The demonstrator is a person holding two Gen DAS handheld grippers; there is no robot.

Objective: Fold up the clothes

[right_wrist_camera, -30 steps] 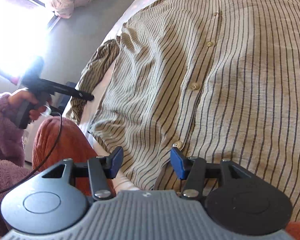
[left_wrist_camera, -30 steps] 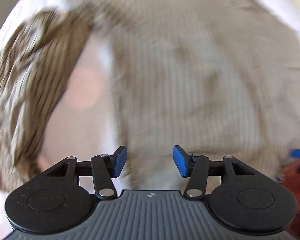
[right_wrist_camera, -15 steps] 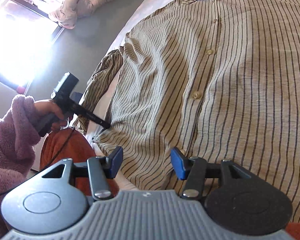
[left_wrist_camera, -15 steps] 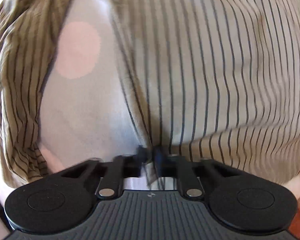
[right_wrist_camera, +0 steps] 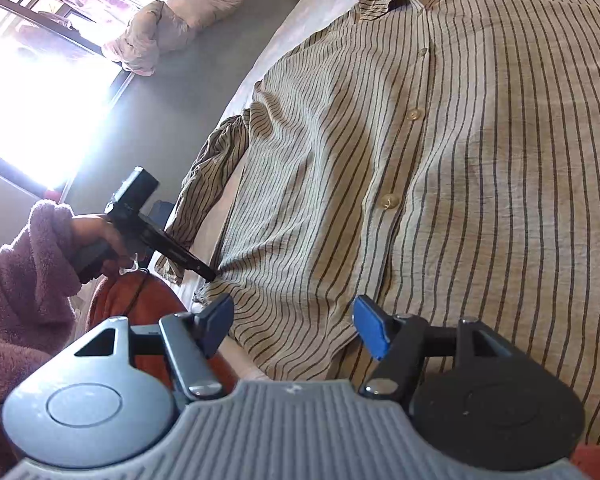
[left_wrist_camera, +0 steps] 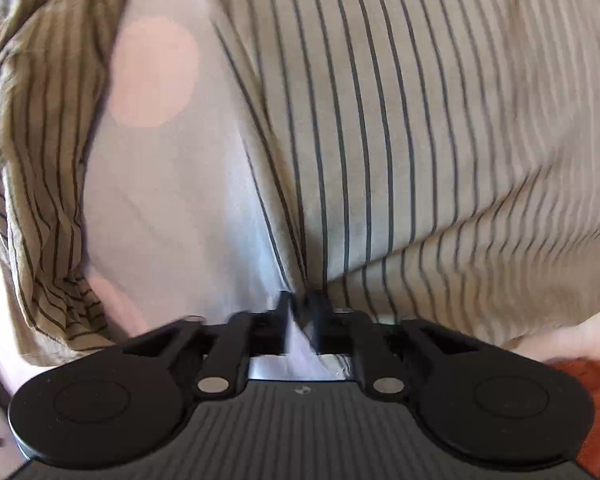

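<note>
A beige shirt with dark stripes (right_wrist_camera: 440, 140) lies spread, buttons up, on a pale sheet; its collar (right_wrist_camera: 384, 0) is at the far end. My left gripper (left_wrist_camera: 302, 306) is shut on the shirt's left side edge near the hem (left_wrist_camera: 312, 264); it also shows in the right wrist view (right_wrist_camera: 208, 274), pinching that edge. The shirt's left sleeve (left_wrist_camera: 32, 160) lies bunched beside the body. My right gripper (right_wrist_camera: 294, 326) is open and empty, just above the hem at the shirt's bottom front.
The pale sheet with pink dots (left_wrist_camera: 156, 72) shows between sleeve and body. An orange-red cloth (right_wrist_camera: 140, 304) sits by the near edge. A crumpled pink garment (right_wrist_camera: 168, 28) lies on the grey floor (right_wrist_camera: 168, 112) beside a bright window (right_wrist_camera: 32, 92).
My left gripper came down to the shirt's side edge and shut on it. My right gripper stayed open and shifted slightly along the hem.
</note>
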